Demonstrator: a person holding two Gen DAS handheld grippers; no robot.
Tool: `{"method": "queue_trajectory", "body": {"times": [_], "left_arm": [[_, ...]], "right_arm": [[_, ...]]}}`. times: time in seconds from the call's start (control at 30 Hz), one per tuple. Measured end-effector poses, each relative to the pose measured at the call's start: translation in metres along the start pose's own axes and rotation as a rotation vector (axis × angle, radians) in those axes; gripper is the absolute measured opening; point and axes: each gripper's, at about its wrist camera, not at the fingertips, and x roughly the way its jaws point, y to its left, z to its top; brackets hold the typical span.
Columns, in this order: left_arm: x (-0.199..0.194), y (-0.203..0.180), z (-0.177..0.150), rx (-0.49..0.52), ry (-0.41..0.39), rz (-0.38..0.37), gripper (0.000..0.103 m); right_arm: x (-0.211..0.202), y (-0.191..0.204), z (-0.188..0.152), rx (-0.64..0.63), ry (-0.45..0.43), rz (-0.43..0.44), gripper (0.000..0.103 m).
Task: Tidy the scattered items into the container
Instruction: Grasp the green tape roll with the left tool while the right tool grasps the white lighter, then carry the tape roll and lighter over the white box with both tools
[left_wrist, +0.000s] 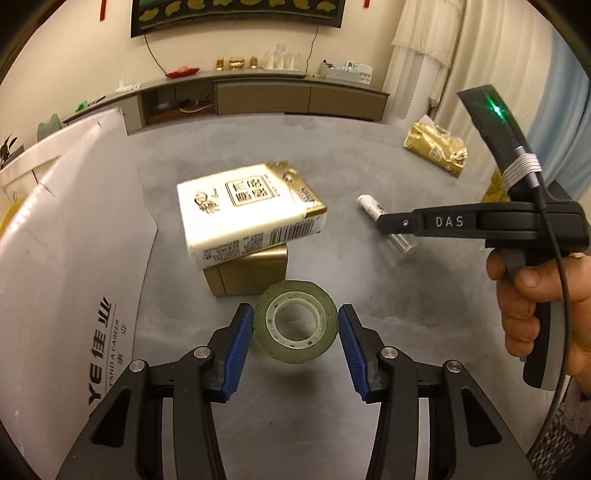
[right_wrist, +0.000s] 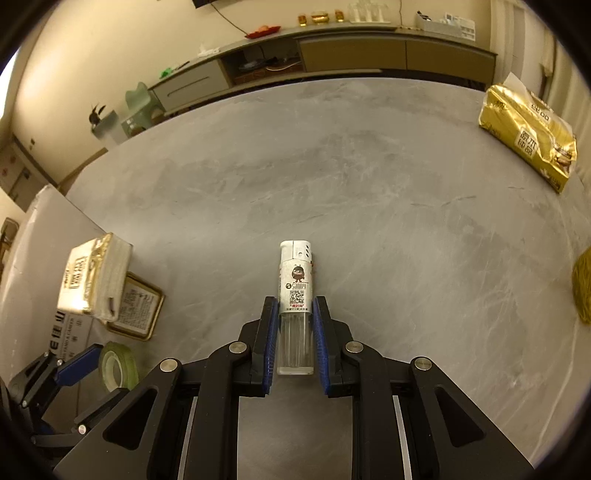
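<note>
Jaws: left gripper apart around tape roll; right gripper clamps lighter, label visible right view only.

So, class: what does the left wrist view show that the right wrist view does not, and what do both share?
Only the left wrist view shows the hand holding the right gripper's handle.

Only the right wrist view shows the lighter's printed label and the right gripper closed on the lighter.

Both show the tape roll, tissue pack, gold box, gold bag and grey table.
</note>
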Motion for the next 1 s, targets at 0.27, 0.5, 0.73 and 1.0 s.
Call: {"method": "queue_trajectory", "body": {"times": [0.27,0.5,0.73,1.0], "left_arm": [[0.002,-0.001,-0.002,-0.021,0.013,-0.012,0.048],[-0.011,0.000,-0.007,-0.032,0.002,0.003,0.049],[-0.035,0.000,-0.022,-0.074,-0.012,-0.007,0.048],[-0.061,-0.013,-0.035,-0.024,-0.023,0.012,0.049]], "right_arm": [[-0.014,0.019,-0.012,-0.022,-0.002,0.059,0.019],[-0.022,0.037,-0.028,-0.051,0.005,0.084,0.019],[-0.030,0.047,-0.040,-0.062,-0.001,0.100,0.019],[-0.039,0.065,-0.054,-0.088,-0.005,0.133,0.019]]}}
